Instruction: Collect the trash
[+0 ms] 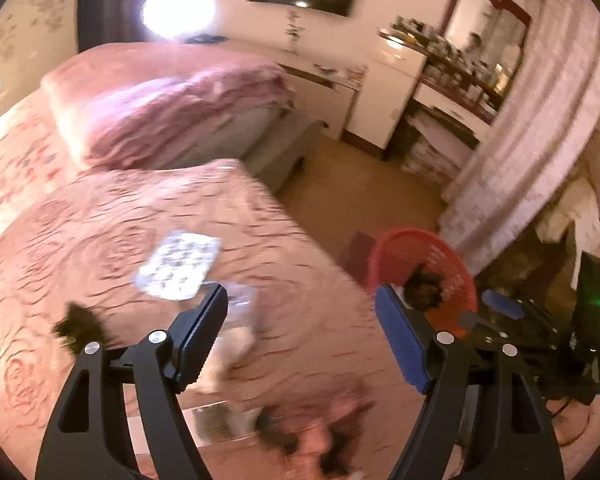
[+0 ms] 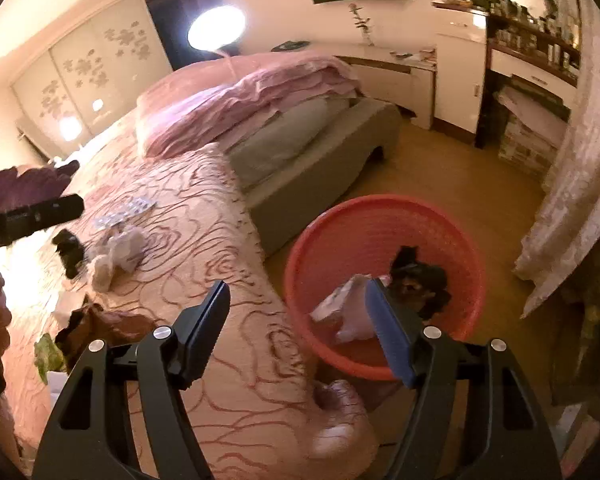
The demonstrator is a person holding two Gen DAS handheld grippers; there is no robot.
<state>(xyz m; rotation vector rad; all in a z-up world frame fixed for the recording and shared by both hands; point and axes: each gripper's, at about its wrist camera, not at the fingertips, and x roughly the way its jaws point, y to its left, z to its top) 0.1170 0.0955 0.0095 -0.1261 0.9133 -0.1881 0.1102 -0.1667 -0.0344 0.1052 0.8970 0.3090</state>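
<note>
Bedroom, warm lamp light. Bed w/ pink rose-pattern bedspread fills the left; red mesh basket sits on the floor just right of the bed's near corner.

Basket already holds trash: a crumpled white wrapper and a dark crumpled scrap.

Right gripper: jaws spread, nothing betw. them. Hangs over the bed edge and the basket's near-left rim, pointing down at a slant.

Left gripper: jaws also spread wide, empty. Over the bed; view is motion-blurred. The basket shows past its right finger.

Trash still on the spread:
- flat blister pack, just beyond the left gripper's left finger
- clear/white crumpled plastic, mid-bed
- small black scrap, just left of that plastic
- brown and green wrappers at the near-left edge; details unclear

Step, as I read it: betw. picks. Both tools empty, some pieces binned, several left on the bed.

Next move prob. calls for: left gripper down onto the plastic or blister pack, close on it, carry right to the basket. The pack lies flat on soft cloth, so likely an edge pinch w/o catching the bedspread. Crumpled plastic looks the easier grab.
</note>
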